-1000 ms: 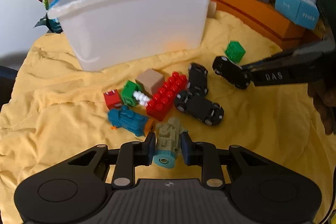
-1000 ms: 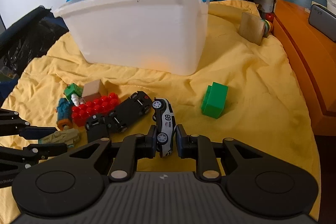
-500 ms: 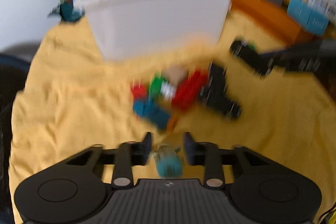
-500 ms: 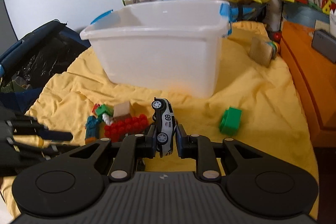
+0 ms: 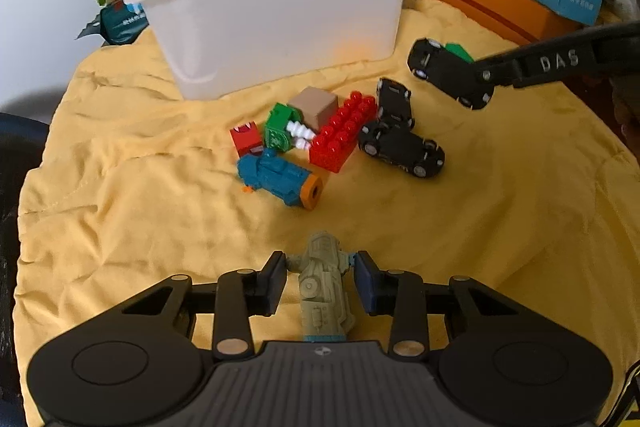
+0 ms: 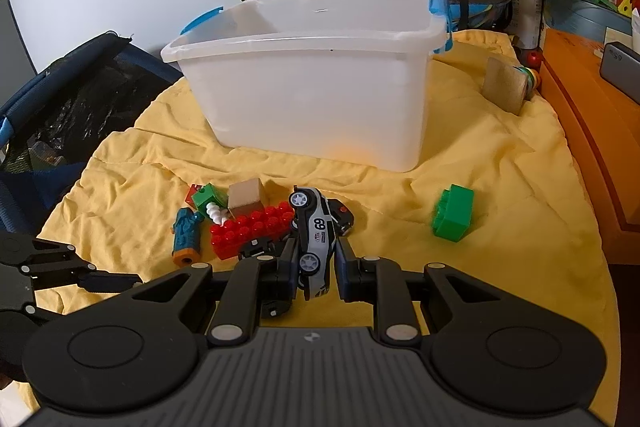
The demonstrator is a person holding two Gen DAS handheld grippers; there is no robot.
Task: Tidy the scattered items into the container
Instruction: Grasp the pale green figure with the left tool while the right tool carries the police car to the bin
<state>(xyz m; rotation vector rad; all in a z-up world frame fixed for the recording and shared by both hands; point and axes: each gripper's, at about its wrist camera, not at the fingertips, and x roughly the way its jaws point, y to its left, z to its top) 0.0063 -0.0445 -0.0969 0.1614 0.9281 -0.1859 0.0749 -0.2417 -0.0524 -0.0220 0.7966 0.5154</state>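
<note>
We were mid-pickup: our right gripper point(image 6: 317, 264) clenched a white "69" toy car point(image 6: 315, 241), lifted at lower centre. Our left gripper point(image 5: 320, 281) was closing its jaws around a grey-green toy train point(image 5: 324, 291) on the yellow cloth point(image 5: 120, 211), pads seemingly not yet pressing. Next, both loads probably needed carrying over the white bin point(image 6: 320, 83), upper centre.

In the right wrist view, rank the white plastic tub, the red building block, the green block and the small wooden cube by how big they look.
1. White plastic tub, by far the largest.
2. Red building block.
3. Green block.
4. Small wooden cube; close to the green block in apparent size, so the last two are unsure.
</note>
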